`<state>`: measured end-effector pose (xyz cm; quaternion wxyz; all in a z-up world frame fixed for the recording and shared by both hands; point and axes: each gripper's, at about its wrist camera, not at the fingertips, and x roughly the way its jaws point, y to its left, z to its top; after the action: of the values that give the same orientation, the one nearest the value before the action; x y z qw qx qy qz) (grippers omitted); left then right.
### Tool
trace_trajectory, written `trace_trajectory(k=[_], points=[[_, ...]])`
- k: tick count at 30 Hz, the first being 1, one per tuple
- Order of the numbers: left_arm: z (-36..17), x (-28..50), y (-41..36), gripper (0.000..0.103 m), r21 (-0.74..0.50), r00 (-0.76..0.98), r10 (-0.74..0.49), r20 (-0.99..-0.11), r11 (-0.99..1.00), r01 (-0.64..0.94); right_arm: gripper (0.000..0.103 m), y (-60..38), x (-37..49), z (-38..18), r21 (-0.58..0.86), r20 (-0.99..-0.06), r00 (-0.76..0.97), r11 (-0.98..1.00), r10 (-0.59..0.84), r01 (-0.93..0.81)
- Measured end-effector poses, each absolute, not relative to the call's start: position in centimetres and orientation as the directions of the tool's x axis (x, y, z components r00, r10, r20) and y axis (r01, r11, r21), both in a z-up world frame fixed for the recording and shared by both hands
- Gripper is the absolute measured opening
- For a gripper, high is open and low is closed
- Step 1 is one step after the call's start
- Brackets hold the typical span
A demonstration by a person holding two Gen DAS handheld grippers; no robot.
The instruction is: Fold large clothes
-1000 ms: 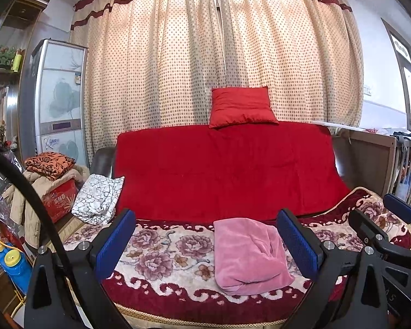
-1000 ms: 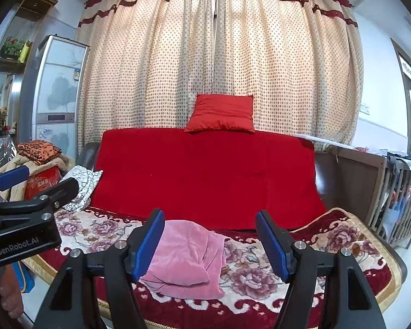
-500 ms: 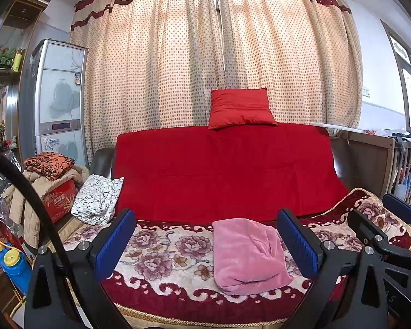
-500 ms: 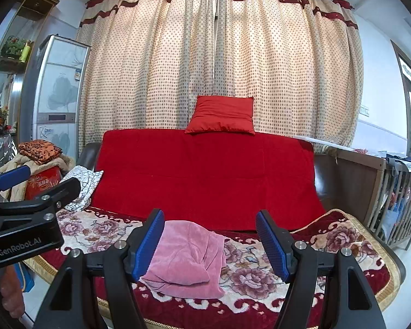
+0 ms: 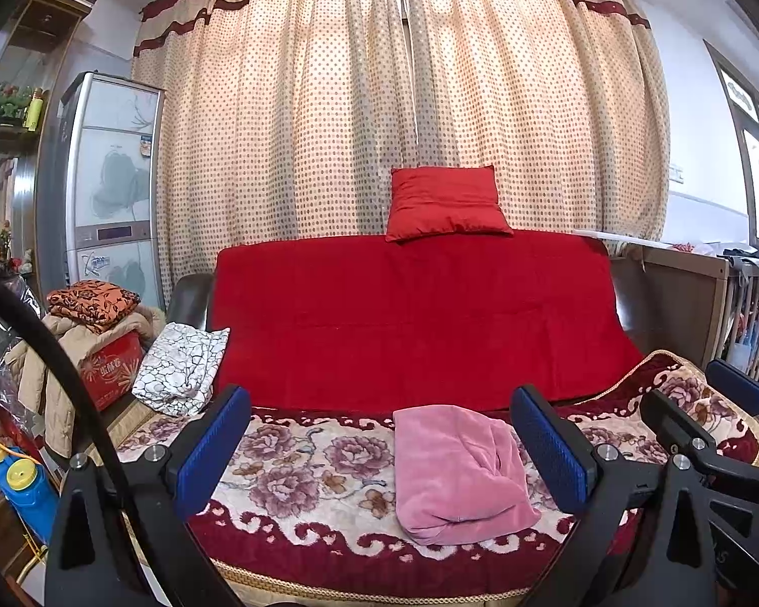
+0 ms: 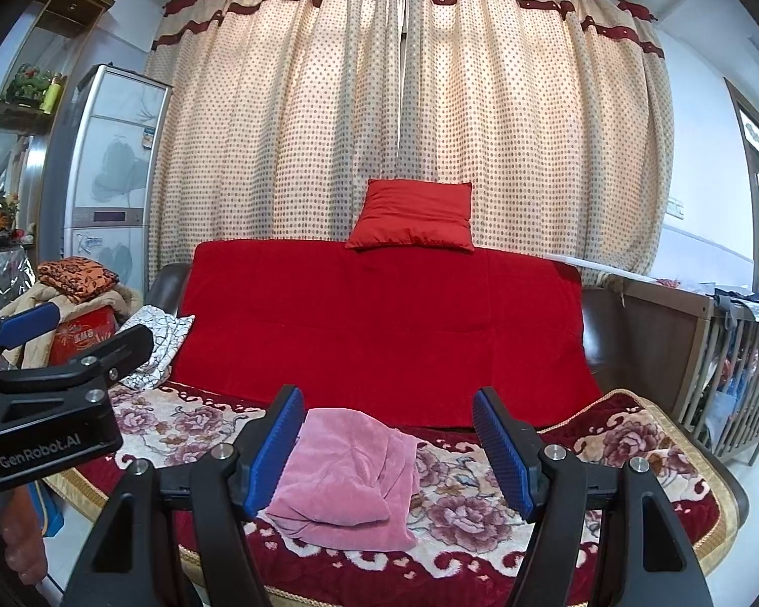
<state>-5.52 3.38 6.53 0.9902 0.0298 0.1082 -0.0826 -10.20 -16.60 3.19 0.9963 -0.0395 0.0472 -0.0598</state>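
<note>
- I am holding my left gripper [image 5: 394,447] with its blue pads spread wide, gripping nothing
- My right gripper [image 6: 387,442] is standing wide open too, nothing between its pads
- The pink garment [image 5: 458,475] is lying in a bunched heap on the floral blanket [image 5: 298,460] over the sofa seat, clear of both grippers
- A red cushion [image 6: 412,217] is sitting on top of the red-covered sofa back [image 6: 379,329], in front of the dotted curtain [image 6: 303,126]
</note>
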Motion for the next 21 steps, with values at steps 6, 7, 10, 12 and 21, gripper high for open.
trace_trajectory(k=[6,7,10,12,21], points=[[6.51,-5.54,3.38,0.102,0.040,0.963,-0.156,-0.219,0.985,0.169,0.073,-16.65,-10.06,3.16,-0.088,-0.092,0.988,0.990,-0.122,0.114],[6.49,-5.53,3.43,0.102,0.039,0.963,-0.158,-0.219,0.985,0.170,0.073,-16.66,-10.04,3.16,-0.087,-0.092,0.988,0.990,-0.121,0.113],[6.46,-5.56,3.43,0.102,0.036,0.963,-0.158,-0.219,0.985,0.169,0.073,-16.62,-10.05,3.15,-0.088,-0.092,0.988,0.990,-0.121,0.113],[6.42,-5.60,3.39,0.102,0.035,0.963,-0.158,-0.219,0.985,0.170,0.073,-16.60,-10.06,3.14,-0.091,-0.092,0.988,0.989,-0.122,0.113],[6.50,-5.73,3.57,0.102,0.035,0.964,-0.158,-0.214,0.985,0.169,0.073,-16.50,-9.88,3.13,-0.098,-0.094,0.989,0.989,-0.118,0.109]])
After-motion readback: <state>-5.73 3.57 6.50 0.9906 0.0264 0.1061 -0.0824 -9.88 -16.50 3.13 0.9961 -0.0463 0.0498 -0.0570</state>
